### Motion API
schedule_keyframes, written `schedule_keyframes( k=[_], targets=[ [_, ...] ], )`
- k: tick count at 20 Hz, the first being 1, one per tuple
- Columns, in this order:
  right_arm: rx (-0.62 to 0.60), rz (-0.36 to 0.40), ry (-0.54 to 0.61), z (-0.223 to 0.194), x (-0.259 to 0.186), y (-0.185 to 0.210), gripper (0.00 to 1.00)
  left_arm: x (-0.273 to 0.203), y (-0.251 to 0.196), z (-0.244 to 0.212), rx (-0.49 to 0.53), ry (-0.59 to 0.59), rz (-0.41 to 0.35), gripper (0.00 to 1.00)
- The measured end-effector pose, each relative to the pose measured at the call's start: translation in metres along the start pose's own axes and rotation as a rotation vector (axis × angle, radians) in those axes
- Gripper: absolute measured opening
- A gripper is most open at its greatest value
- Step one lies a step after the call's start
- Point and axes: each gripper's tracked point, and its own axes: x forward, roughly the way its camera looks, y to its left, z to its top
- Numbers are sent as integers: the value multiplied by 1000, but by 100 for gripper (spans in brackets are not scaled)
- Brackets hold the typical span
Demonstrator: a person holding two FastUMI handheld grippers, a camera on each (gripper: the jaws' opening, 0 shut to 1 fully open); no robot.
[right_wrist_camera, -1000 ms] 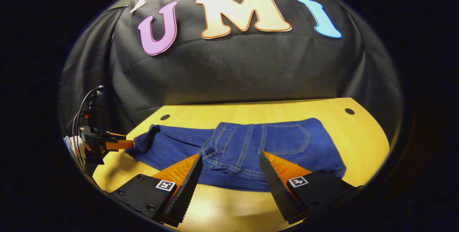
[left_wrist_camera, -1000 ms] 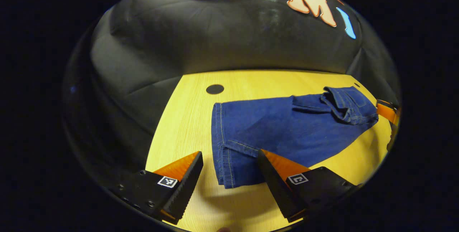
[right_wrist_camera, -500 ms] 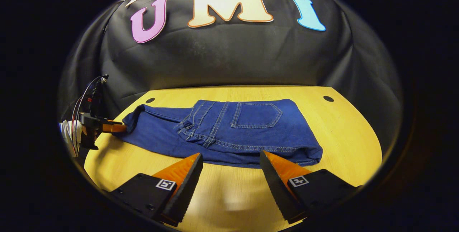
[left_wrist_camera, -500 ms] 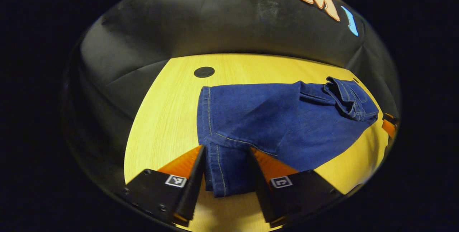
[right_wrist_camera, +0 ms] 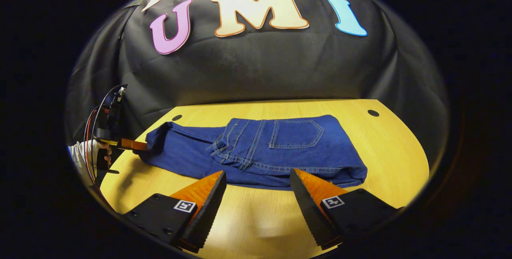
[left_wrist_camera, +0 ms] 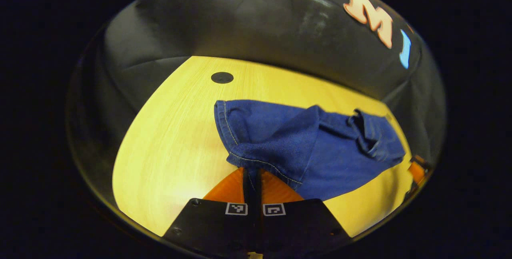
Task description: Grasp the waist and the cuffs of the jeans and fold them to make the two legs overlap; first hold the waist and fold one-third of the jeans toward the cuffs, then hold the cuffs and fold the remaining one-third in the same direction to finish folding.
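1. The jeans (right_wrist_camera: 260, 151) lie along the yellow surface (right_wrist_camera: 392, 147), waist section already folded over the legs, back pocket facing up
2. The left gripper (left_wrist_camera: 253, 179) has its jaws pressed together on the near corner of the cuffs (left_wrist_camera: 244, 159), pinching the hem so the cloth lifts and creases there
3. The right gripper (right_wrist_camera: 258, 195) hangs with jaws spread wide, just in front of the folded waist edge and touching nothing
4. Denim looks thick, soft and fairly heavy; it will likely sag between grips and drag on the surface, not slip
5. Best hold is judged to be the stitched hem, both leg layers together; one corner alone could let the far cuff trail behind
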Motion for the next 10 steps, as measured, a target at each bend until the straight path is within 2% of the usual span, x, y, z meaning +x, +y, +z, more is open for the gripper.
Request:
schedule_keyframes(
  k=[2,4,6,7,8,10],
  targets=[
    [4,23,-10,8,-7,-3,98,-20,-19,18,-62,-58,-33,0],
    [12,44,-23,17,-13,-10,98,-36,-51,30,-78,-102,-64,0],
    [31,64,-25,23,-20,-17,98,-51,-78,43,-55,-122,-94,0],
    [39,72,-33,28,-24,-23,93,-57,-95,47,-47,-139,-108,0],
    [46,77,-38,32,-27,-30,98,-60,-117,53,-31,-145,-124,0],
    [66,88,-39,38,-33,-44,98,-63,-158,68,-1,-179,-161,0]
  ],
)
